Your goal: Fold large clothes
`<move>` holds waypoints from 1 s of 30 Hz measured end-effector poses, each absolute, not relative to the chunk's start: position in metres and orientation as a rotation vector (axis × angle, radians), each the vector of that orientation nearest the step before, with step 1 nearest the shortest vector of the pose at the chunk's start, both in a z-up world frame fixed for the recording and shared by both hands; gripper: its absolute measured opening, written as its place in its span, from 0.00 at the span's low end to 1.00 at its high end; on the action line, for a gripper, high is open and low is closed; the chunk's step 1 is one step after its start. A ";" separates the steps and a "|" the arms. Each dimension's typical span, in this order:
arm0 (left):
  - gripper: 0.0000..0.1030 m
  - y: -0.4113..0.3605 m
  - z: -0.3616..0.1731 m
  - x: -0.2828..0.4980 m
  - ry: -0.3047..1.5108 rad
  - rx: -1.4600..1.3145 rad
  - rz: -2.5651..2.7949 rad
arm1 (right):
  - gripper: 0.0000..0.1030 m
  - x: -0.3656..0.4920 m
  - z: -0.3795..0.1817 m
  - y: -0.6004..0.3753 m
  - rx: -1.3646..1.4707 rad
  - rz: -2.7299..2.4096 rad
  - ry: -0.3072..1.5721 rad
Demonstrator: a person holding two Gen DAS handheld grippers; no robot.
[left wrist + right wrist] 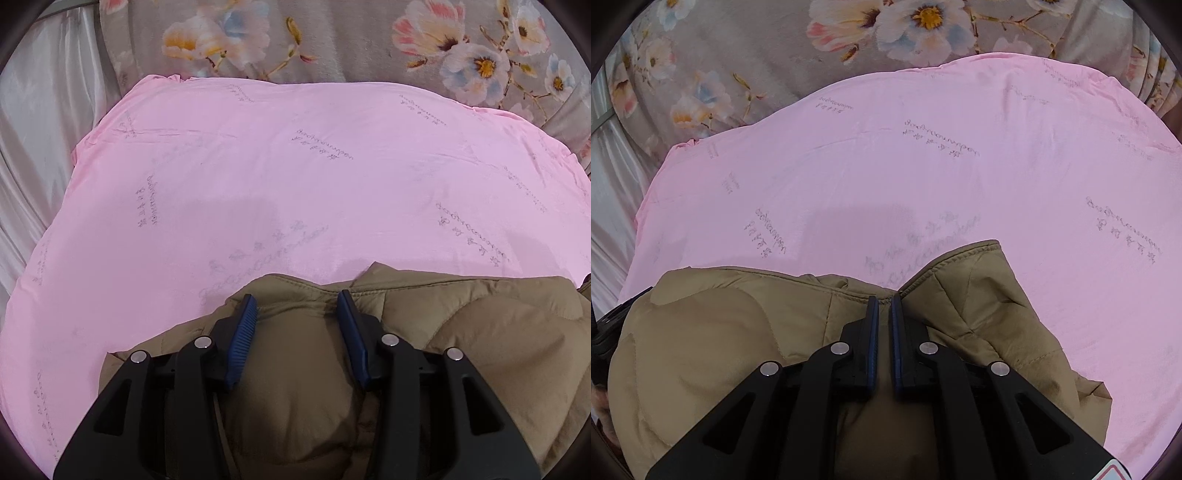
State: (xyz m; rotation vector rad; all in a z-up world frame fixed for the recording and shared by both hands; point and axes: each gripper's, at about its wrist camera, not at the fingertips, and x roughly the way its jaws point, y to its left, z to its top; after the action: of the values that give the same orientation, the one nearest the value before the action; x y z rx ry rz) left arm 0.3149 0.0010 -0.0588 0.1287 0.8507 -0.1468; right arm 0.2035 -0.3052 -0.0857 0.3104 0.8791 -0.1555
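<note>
While the tan padded jacket (461, 332) lies bunched on the pink sheet (258, 177), the left tool (297, 304) stands apart over its edge and the right tool (885, 301) is pinched together on a seam; that thin hold could slip under the puffy bulk.

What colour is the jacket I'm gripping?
Khaki-brown, quilted jacket; clearest in the right wrist view.

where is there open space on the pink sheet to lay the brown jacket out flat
The pink sheet is bare from the brown jacket up to the floral blanket, and out to the white fabric on the left. It is crowded only at the near edge, where the jacket lies bunched.
</note>
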 end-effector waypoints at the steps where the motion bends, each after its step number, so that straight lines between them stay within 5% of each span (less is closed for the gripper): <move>1: 0.43 0.001 -0.060 0.315 0.849 0.130 -0.146 | 0.03 0.204 -0.086 -0.305 0.312 -0.154 0.879; 10: 0.44 0.004 -0.053 0.315 0.838 0.131 -0.131 | 0.05 0.196 -0.071 -0.306 0.301 -0.191 0.847; 12: 0.43 0.008 -0.033 0.300 0.808 0.142 -0.112 | 0.15 0.183 -0.045 -0.293 0.272 -0.181 0.793; 19: 0.44 -0.031 0.027 0.248 0.733 0.128 -0.225 | 0.15 0.175 -0.007 -0.215 0.199 -0.043 0.738; 30: 0.46 -0.064 -0.035 0.261 0.816 0.164 -0.157 | 0.14 0.195 -0.070 -0.194 0.179 -0.040 0.830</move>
State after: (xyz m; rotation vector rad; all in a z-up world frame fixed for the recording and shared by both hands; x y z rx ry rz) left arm 0.2610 -0.0637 -0.0350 0.1640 0.8156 -0.1573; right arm 0.1948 -0.1939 -0.0696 0.1792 0.8299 -0.0405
